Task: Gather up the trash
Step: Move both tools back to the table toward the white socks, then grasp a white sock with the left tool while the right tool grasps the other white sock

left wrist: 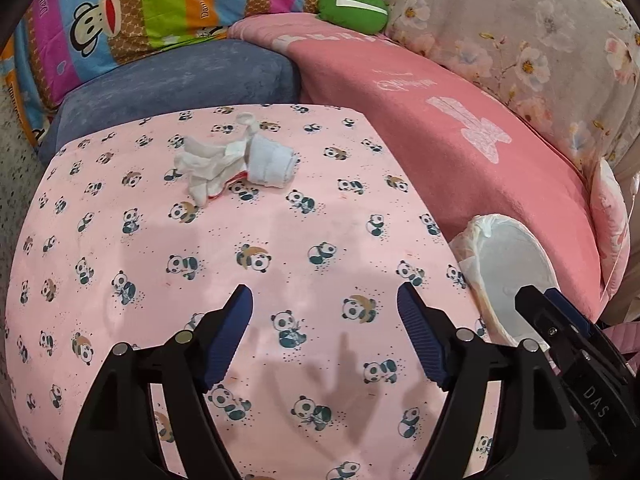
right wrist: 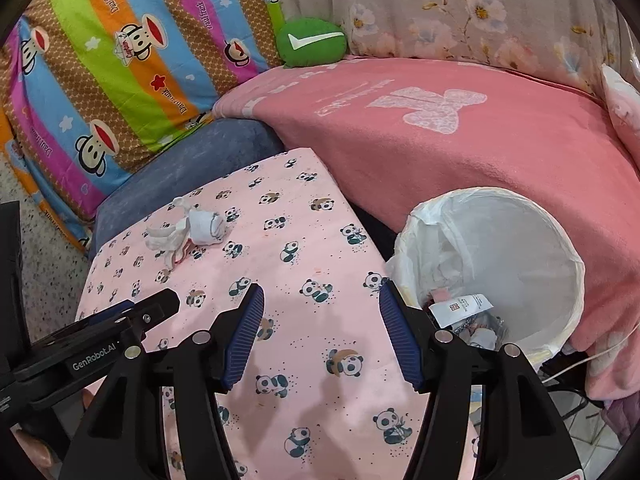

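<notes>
Left tongs (left wrist: 325,300): blue ribbed pads spread wide, nothing between them, hovering over the pink panda-print cloth covering the table (left wrist: 120,240). Right tongs (right wrist: 321,298): also spread apart and empty, over the same cloth near its right edge. The right tool's black body shows at the lower right of the left wrist view, the left tool's at the lower left of the right wrist view, so they sit side by side. Trash: a pile of crumpled white tissues (left wrist: 208,166) with a rolled white paper wad (left wrist: 270,162) touching its right side, toward the far end of the table, well apart from both tongs; a thin red strip sticks out under the tissues. Same pile in the right wrist view, far left of the cloth (right wrist: 168,236). Round bin lined with a white plastic bag (right wrist: 560,240) stands just beside the table's right edge, next to the right tongs; a white label and some scraps lie in its bottom. Behind it: pink blanket (right wrist: 480,152). Further back: grey-blue cushion (left wrist: 180,76), striped cartoon-monkey pillow (right wrist: 120,80), green round plush (left wrist: 354,6), floral sheet (left wrist: 520,32).
</notes>
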Available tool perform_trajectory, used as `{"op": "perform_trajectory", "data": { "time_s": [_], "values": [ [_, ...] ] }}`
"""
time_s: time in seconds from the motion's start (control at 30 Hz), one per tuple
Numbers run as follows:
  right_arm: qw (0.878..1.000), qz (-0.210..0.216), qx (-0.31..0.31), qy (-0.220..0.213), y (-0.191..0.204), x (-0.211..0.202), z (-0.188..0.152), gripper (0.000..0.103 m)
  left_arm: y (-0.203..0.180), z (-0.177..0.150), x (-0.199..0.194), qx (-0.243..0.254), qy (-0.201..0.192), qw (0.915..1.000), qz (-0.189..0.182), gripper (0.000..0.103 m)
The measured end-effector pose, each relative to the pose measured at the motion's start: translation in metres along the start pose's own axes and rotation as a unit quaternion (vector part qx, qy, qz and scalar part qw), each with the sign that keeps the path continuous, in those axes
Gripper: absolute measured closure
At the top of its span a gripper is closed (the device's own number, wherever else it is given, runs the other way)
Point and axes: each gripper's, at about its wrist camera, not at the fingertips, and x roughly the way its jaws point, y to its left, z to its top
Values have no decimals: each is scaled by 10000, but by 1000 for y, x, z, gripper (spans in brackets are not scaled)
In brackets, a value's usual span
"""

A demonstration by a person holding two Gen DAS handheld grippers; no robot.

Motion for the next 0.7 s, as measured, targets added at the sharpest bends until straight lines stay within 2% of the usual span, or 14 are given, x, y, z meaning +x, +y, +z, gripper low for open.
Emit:
{"op": "perform_trajectory", "data": {
  "time_s": [0.37,0.43,0.7],
  "values": [
    [9990,225,-276,274,50,43,7,40,72,21,12,-585,-98,9973,443,23],
    [9985,315,-280,347,61,58,12,37,83,30,18,-647,-117,9965,513,23],
    [9958,587,-444,544,104,118,40,36,110,76,51,-760,-177,9948,650,23]
  ]
}}
